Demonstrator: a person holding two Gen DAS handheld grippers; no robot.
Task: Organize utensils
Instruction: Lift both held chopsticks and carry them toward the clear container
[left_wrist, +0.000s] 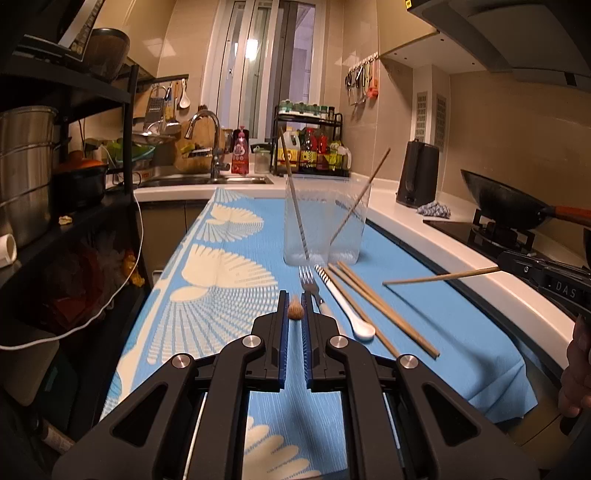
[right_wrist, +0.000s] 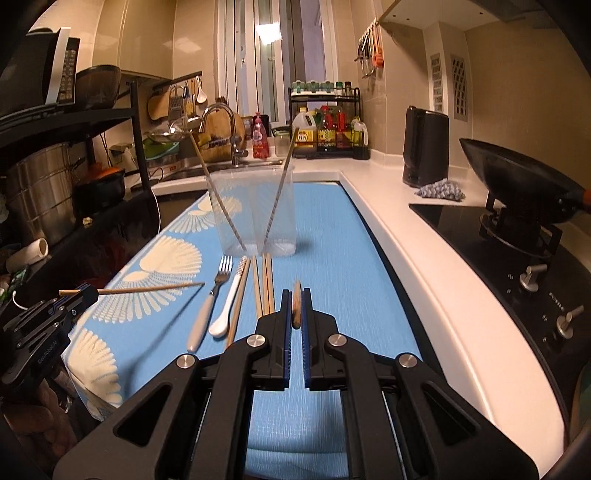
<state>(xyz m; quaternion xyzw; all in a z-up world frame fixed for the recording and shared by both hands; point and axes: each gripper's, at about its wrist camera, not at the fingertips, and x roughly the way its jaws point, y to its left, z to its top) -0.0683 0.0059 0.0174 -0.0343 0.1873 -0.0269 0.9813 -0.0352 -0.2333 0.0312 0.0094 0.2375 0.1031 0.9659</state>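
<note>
Kitchen surface under a blue cloth, utensils before a clear container
Left gripper and right gripper each pinch one chopstick, clear of the cloth, fork and spoon lying between

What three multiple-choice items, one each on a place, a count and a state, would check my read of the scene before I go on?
1. Where does the fork lie?
A. In the sink
B. In the clear container
C. On the blue cloth, beside the white spoon

2. How many chopsticks stand in the clear container?
A. Two
B. None
C. Five

3. What is the state of the right gripper?
A. Open and empty
B. Shut on a chopstick
C. Shut on the white spoon

Key: 1 C, the fork lies flat on the cloth next to the spoon. 2 A, two sticks lean apart inside the container. 3 B, a chopstick sits clamped between its blue pads.
</note>
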